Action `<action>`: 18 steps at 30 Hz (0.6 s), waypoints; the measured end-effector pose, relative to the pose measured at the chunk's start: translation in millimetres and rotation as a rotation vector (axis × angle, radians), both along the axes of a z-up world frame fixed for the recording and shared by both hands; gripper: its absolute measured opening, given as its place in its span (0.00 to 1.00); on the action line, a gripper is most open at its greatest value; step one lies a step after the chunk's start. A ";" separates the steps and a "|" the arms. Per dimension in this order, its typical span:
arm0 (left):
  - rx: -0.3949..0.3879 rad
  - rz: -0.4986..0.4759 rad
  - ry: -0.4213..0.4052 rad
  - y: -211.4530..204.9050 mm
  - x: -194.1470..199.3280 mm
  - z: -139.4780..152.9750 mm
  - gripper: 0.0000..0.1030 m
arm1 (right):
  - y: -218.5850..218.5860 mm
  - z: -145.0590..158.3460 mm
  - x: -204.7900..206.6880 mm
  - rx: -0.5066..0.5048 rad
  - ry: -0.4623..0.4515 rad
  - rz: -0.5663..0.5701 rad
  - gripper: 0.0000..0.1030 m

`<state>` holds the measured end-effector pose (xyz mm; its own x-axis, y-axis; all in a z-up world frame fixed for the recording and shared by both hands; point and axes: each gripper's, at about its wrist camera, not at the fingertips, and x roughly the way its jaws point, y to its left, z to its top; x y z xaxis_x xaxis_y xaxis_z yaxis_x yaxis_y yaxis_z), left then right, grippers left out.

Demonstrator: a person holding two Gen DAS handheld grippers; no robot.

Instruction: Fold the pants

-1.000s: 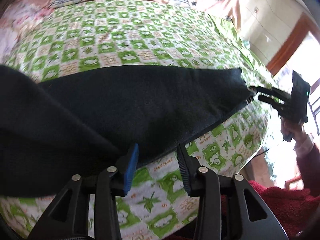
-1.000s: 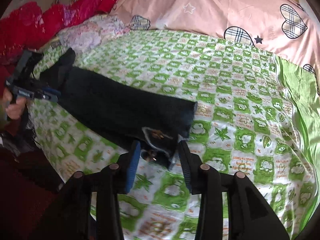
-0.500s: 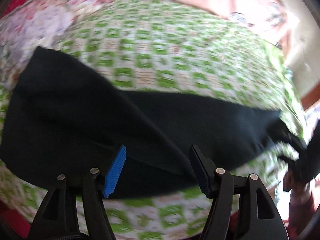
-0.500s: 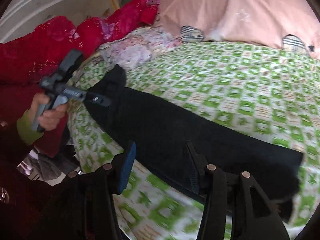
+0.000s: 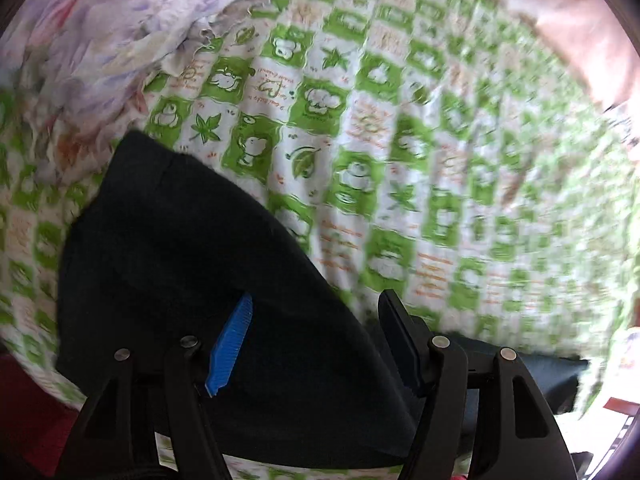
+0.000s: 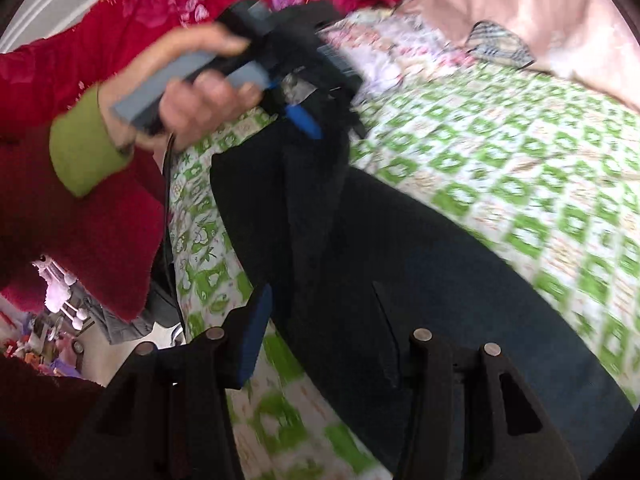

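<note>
Dark pants [image 5: 192, 248] lie on the green-and-white checked bed sheet [image 5: 400, 140]. In the left wrist view my left gripper [image 5: 316, 340] is open just above the pants' wide end, holding nothing. In the right wrist view the pants [image 6: 400, 248] run diagonally across the bed. My right gripper [image 6: 324, 328] is open over the pants' near edge and holds nothing. The left gripper also shows in the right wrist view [image 6: 332, 120], held in a hand above the pants' far end.
A floral cloth [image 5: 100, 32] is bunched at the far left of the bed. A pink pillow [image 6: 540, 12] lies at the head. A red blanket [image 6: 140, 40] and the person's red sleeve [image 6: 80, 220] are at the bed's left edge.
Both grippers have swung left along the pants. The left one now hovers over the wide end, and the right one has moved from the pant end toward the middle.
</note>
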<state>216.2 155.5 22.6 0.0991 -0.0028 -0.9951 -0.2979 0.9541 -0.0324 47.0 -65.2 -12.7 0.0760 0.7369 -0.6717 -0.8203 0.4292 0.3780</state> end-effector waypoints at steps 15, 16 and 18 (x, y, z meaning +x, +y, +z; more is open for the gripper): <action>-0.033 0.004 -0.326 21.5 -82.8 42.5 0.05 | 9.3 4.0 -0.8 0.033 -0.033 0.018 0.07; -0.056 0.040 -0.375 30.2 -98.2 46.6 0.05 | 10.0 7.6 -4.7 0.037 -0.047 0.025 0.07; -0.095 0.106 -0.461 39.5 -127.7 51.7 0.04 | 12.4 13.7 -14.3 0.034 -0.083 0.044 0.07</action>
<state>88.5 194.9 74.3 0.5349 -0.0574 -0.8429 -0.3277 0.9055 -0.2696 32.7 -52.8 1.0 0.0973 0.7633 -0.6386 -0.8671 0.3800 0.3221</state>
